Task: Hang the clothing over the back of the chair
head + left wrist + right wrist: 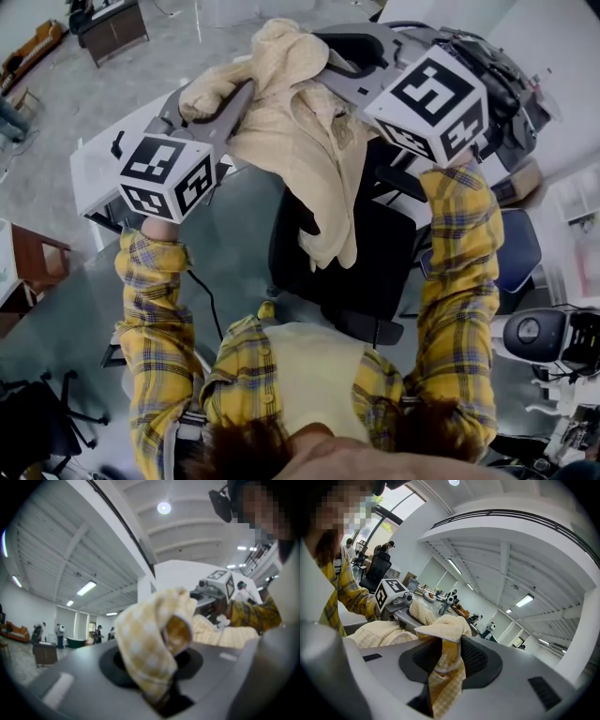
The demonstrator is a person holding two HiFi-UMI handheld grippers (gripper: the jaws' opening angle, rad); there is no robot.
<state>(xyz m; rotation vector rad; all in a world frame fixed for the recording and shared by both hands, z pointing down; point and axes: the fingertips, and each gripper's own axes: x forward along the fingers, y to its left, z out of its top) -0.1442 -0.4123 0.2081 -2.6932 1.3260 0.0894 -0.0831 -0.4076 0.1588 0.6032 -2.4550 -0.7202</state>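
Note:
A cream and yellow checked garment point(300, 131) hangs bunched between my two grippers, above the back of a black office chair point(375, 262); its lower folds droop onto the chair back. In the head view my left gripper point(234, 98) holds the garment's left end and my right gripper point(342, 61) is at its right end. The left gripper view shows the clothing point(150, 639) wadded and pinched in the left gripper point(161, 686). In the right gripper view a strip of the clothing point(445, 677) hangs through the right gripper point(443, 656), whose jaws stand slightly apart around it.
A glass-topped desk point(225, 216) lies left of the chair and a white table point(94, 169) beyond it. A blue chair point(520, 248) and a white machine point(534, 337) stand at the right. My own yellow plaid sleeves fill the lower part of the head view.

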